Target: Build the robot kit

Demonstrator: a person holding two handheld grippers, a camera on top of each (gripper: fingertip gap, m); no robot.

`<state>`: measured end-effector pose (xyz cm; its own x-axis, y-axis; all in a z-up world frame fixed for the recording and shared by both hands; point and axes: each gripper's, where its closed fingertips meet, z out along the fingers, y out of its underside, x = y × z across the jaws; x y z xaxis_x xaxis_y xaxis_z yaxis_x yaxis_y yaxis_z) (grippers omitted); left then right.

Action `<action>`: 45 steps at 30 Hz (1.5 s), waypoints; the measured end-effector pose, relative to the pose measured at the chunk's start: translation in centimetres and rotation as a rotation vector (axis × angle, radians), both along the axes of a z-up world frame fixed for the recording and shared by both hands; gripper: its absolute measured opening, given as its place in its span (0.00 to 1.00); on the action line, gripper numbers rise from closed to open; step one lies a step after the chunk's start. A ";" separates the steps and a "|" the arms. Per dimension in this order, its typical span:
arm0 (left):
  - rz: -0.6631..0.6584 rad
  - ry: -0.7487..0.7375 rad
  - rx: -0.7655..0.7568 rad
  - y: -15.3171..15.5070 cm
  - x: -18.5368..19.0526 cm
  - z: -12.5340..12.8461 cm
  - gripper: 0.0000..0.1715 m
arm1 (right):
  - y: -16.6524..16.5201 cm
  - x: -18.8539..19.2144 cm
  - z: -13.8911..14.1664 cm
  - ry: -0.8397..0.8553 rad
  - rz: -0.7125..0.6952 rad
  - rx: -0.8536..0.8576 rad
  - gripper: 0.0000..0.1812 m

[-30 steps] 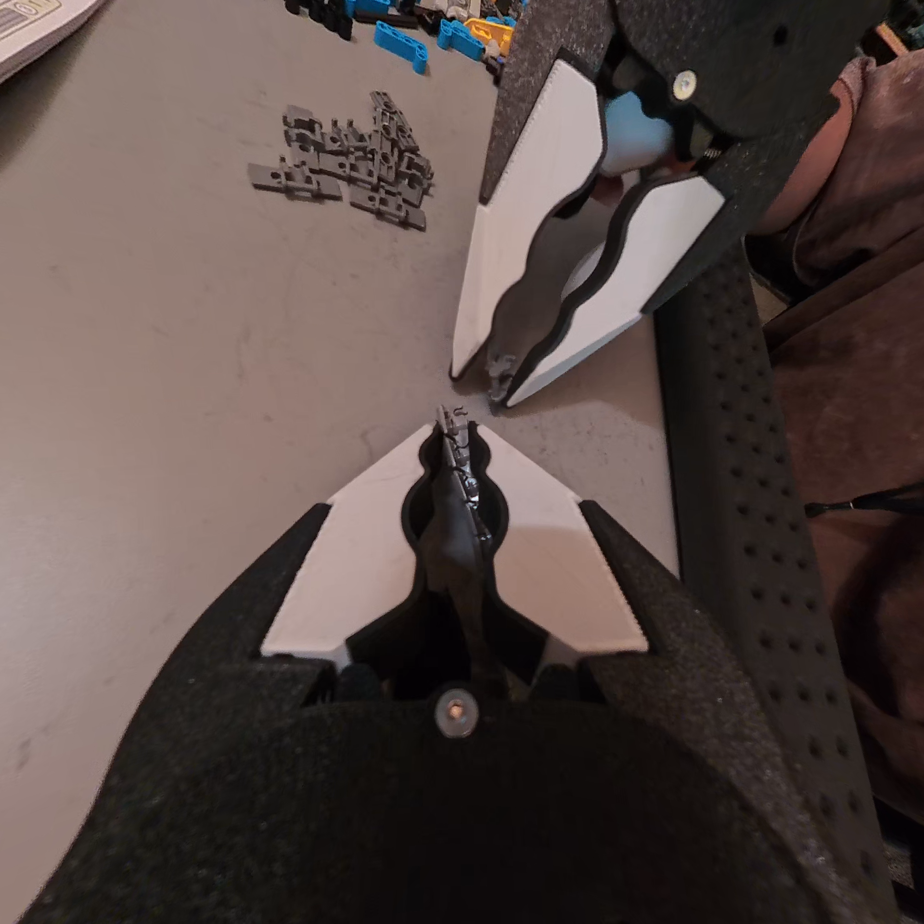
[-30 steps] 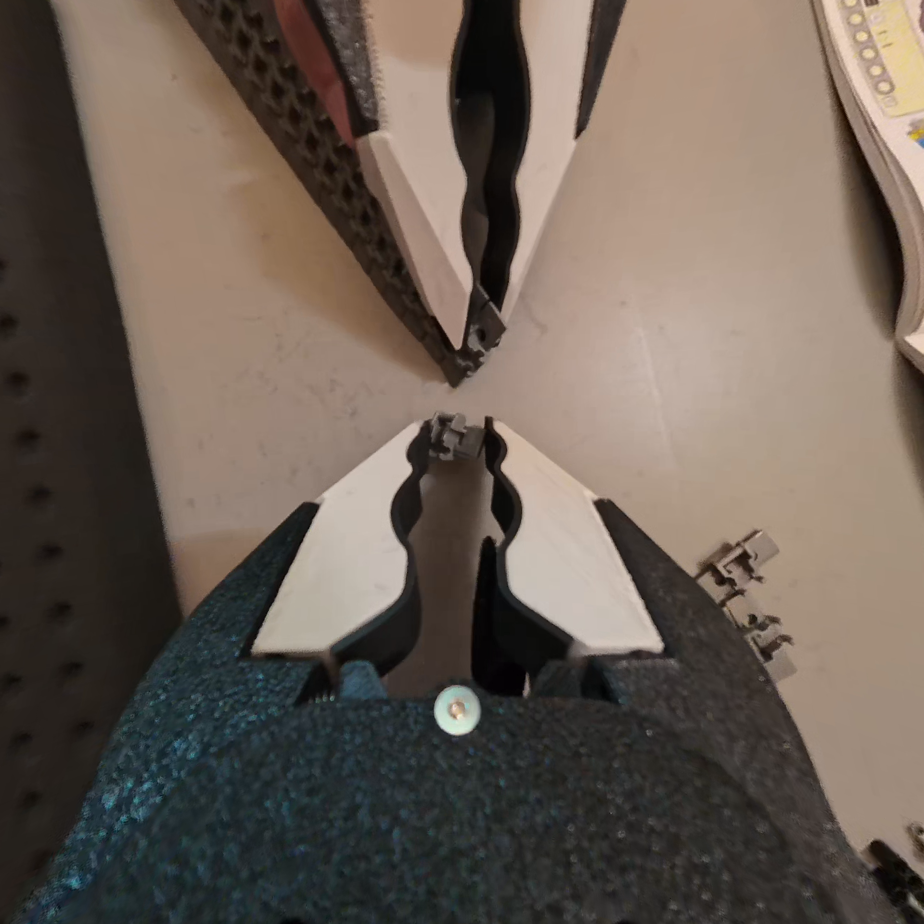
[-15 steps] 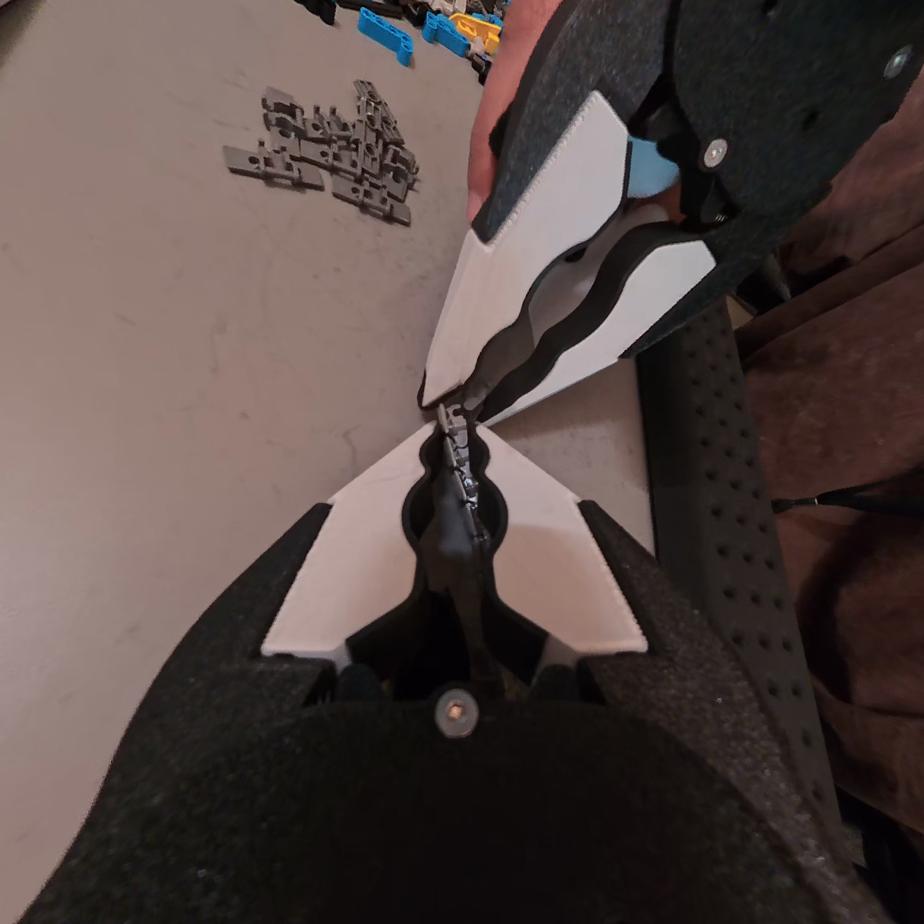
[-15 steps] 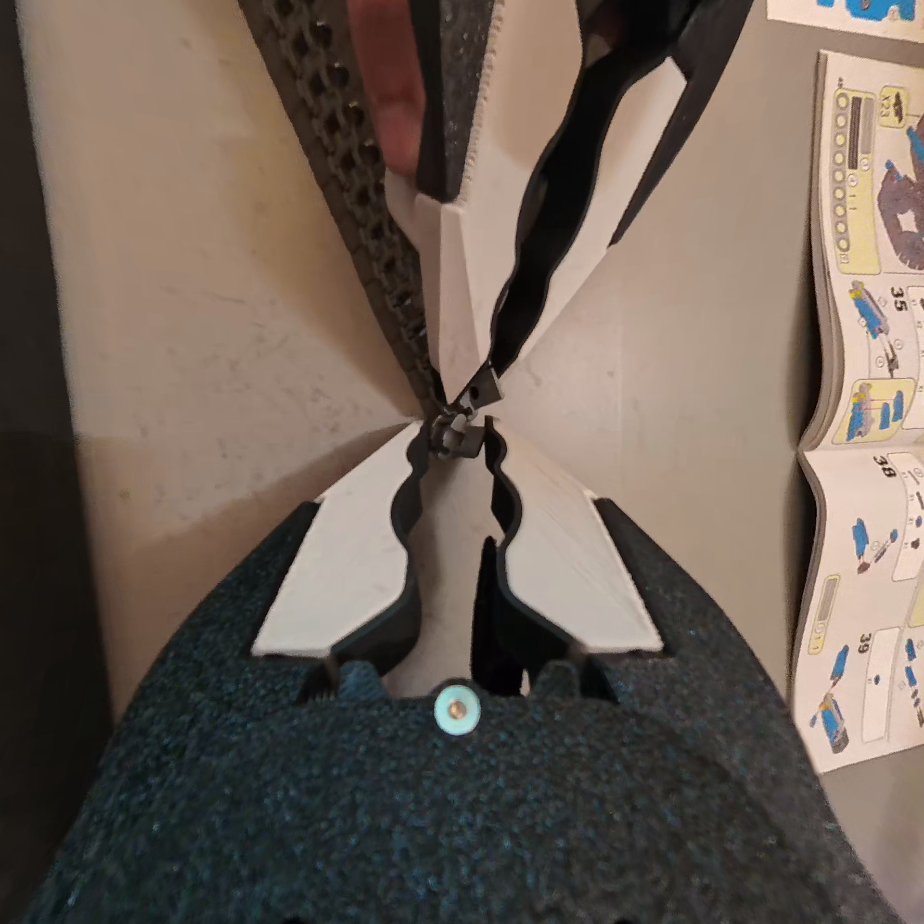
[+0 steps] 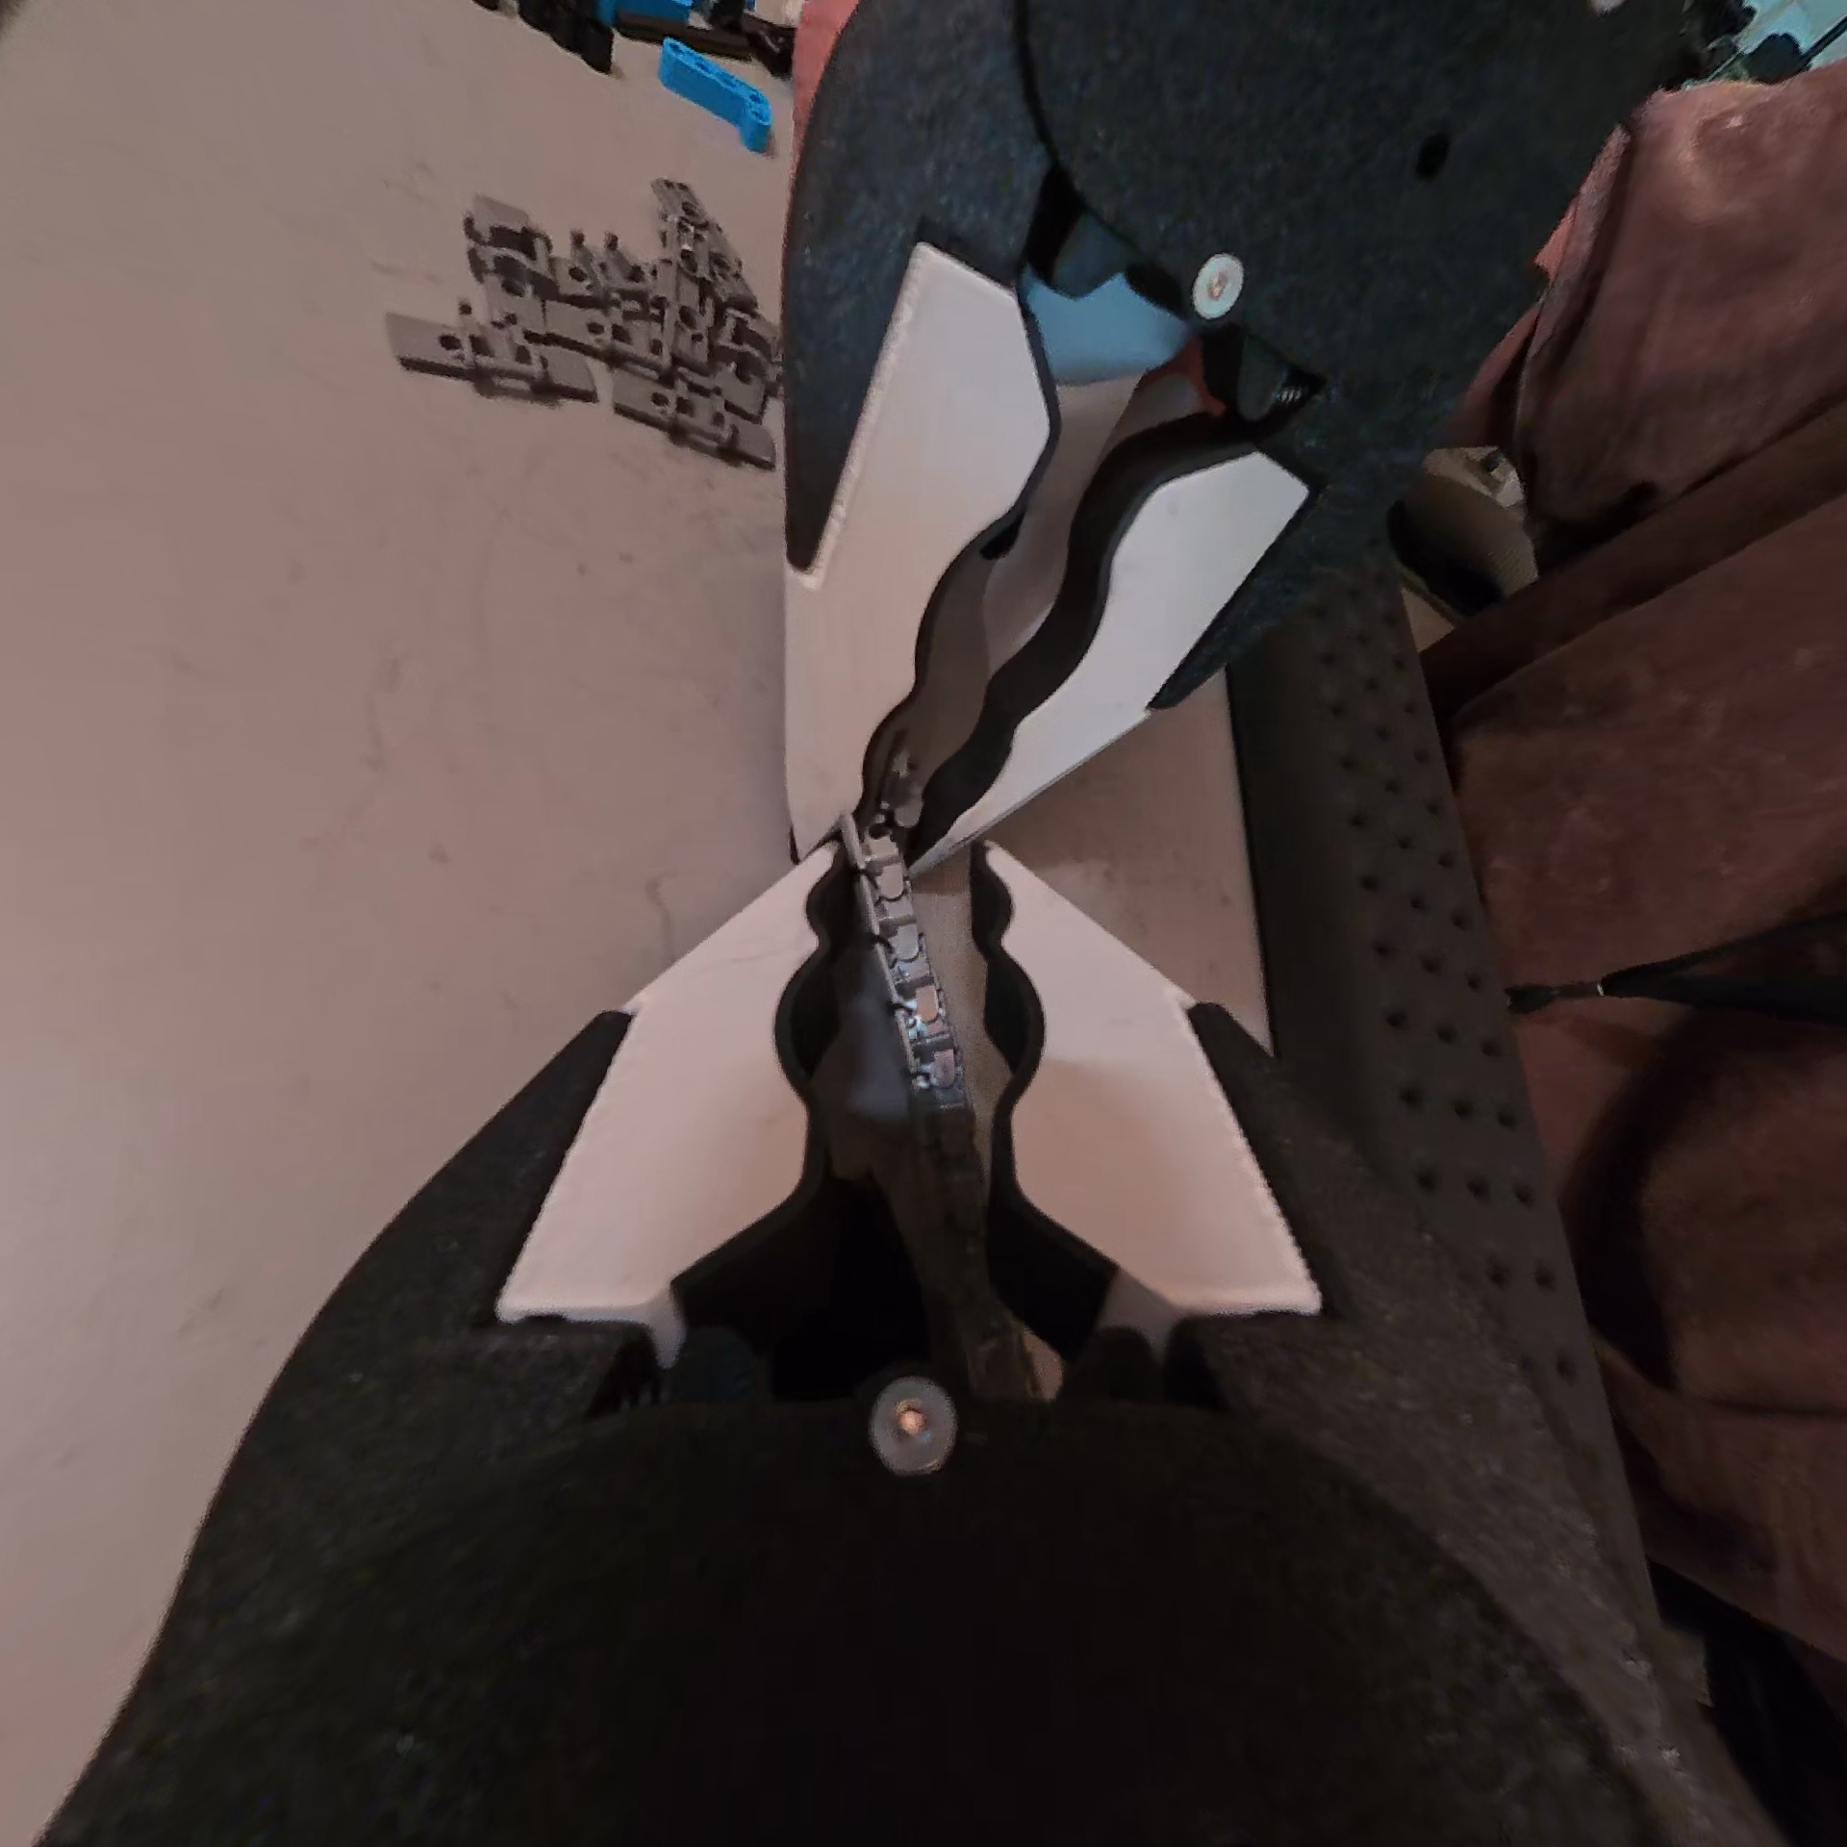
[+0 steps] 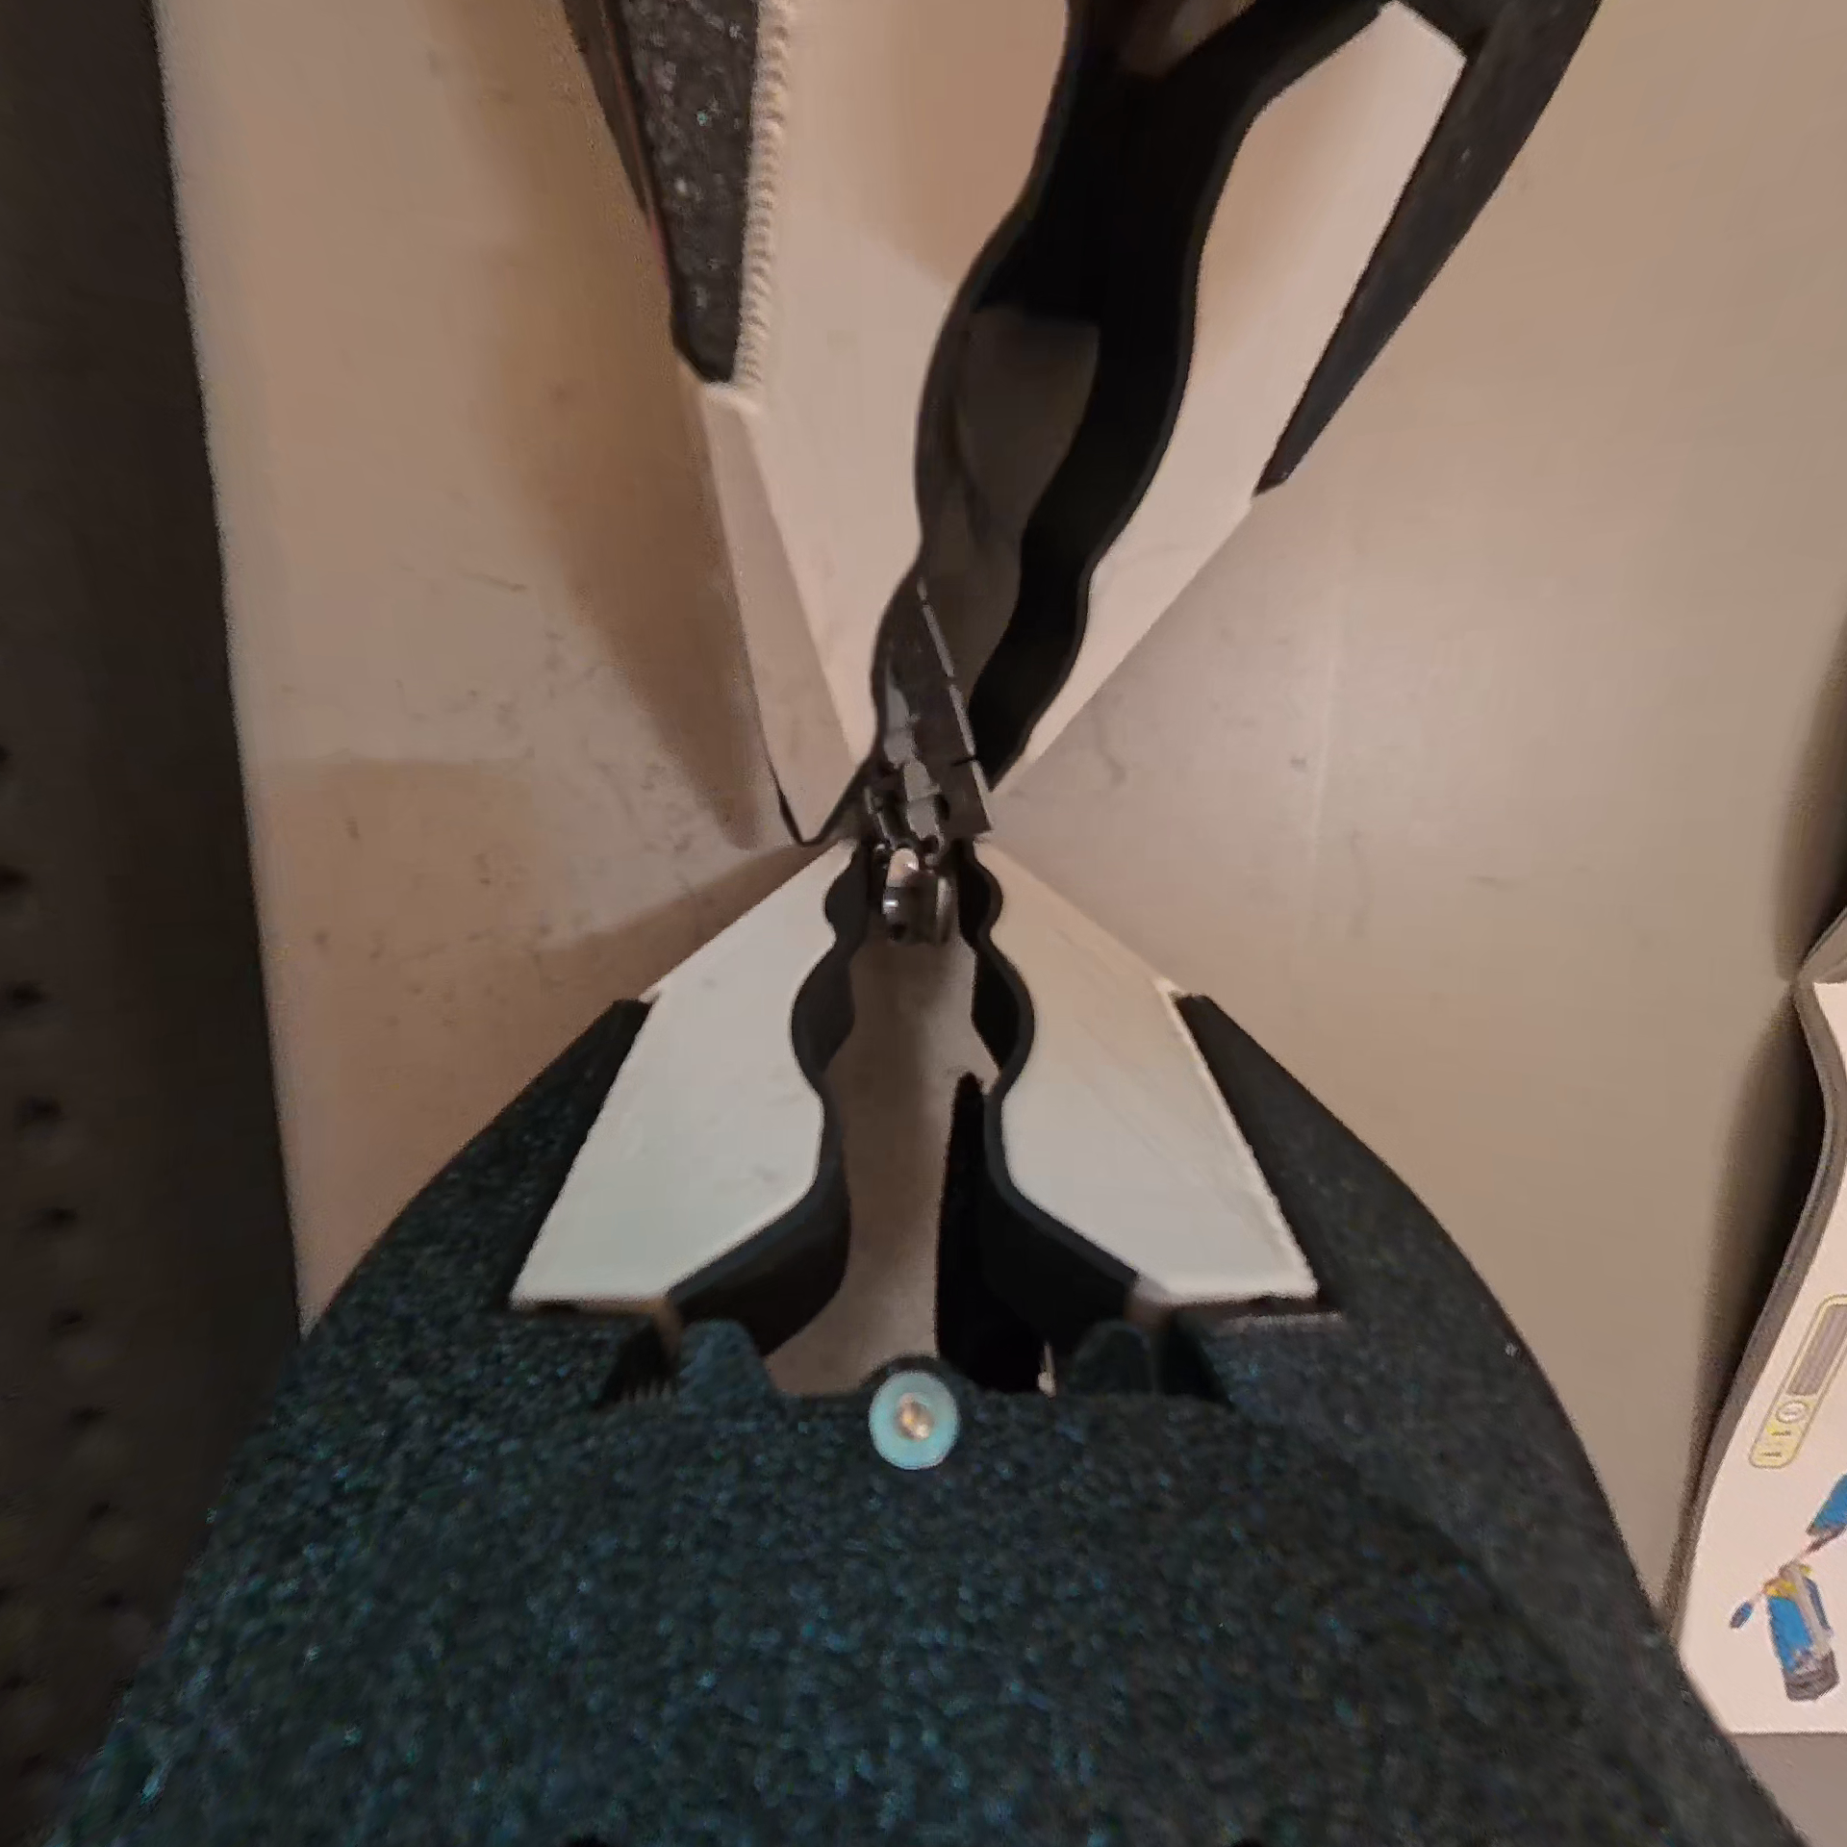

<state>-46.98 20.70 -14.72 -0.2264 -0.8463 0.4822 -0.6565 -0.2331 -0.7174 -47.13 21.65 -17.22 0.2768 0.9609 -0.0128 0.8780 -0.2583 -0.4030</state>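
Where the two grippers meet tip to tip over the table, a strip of joined grey links is seen between the parted fingers of the left gripper, resting against one of them. A single grey link is clamped by the right gripper and held touching the strip's end. A pile of loose grey links is seen well apart.

Grey linked track strip meets small grey link end-to-end.
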 end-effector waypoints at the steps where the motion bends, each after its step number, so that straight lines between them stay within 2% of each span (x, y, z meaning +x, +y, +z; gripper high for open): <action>1: 0.003 0.002 0.004 0.0 0.0 0.0 0.13 | 0.0 0.0 0.0 0.001 0.007 -0.001 0.09; 12: 0.046 0.034 -0.073 0.3 0.3 0.0 0.09 | 0.0 0.0 0.0 0.027 0.038 0.013 0.09; 13: 0.065 0.043 -0.070 0.5 0.4 -0.1 0.05 | 0.0 0.0 0.0 0.028 0.043 0.019 0.09; 15: 0.077 0.045 -0.063 0.5 0.4 -0.3 0.04 | -0.1 0.0 0.0 0.029 0.055 0.033 0.09; 24: 0.027 -0.006 0.091 0.2 0.4 -0.1 0.04 | -0.2 0.0 0.1 0.109 0.075 0.036 0.09; 26: -0.042 -0.049 0.175 -0.6 0.3 0.2 0.04 | -0.5 -0.2 0.1 0.147 0.086 -0.001 0.17; 30: -0.051 -0.045 0.263 -0.5 0.5 0.2 0.05 | -0.6 -0.2 0.2 0.173 0.084 -0.048 0.18; 35: -0.061 -0.004 0.179 -0.5 0.6 0.0 0.06 | -0.3 -0.1 0.1 0.168 0.095 -0.030 0.15; 42: -0.090 0.031 -0.019 -0.7 0.7 0.1 0.07 | -0.4 0.0 0.1 0.175 0.105 -0.023 0.15; 45: -0.084 0.048 -0.003 -0.5 0.6 -0.2 0.04 | -0.3 0.2 0.1 0.178 0.092 -0.017 0.15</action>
<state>-46.41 20.18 -14.89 -0.2734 -0.8236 0.4969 -0.7075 -0.1778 -0.6840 -46.97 21.31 -17.08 0.1799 0.9812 -0.0699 0.8135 -0.1884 -0.5502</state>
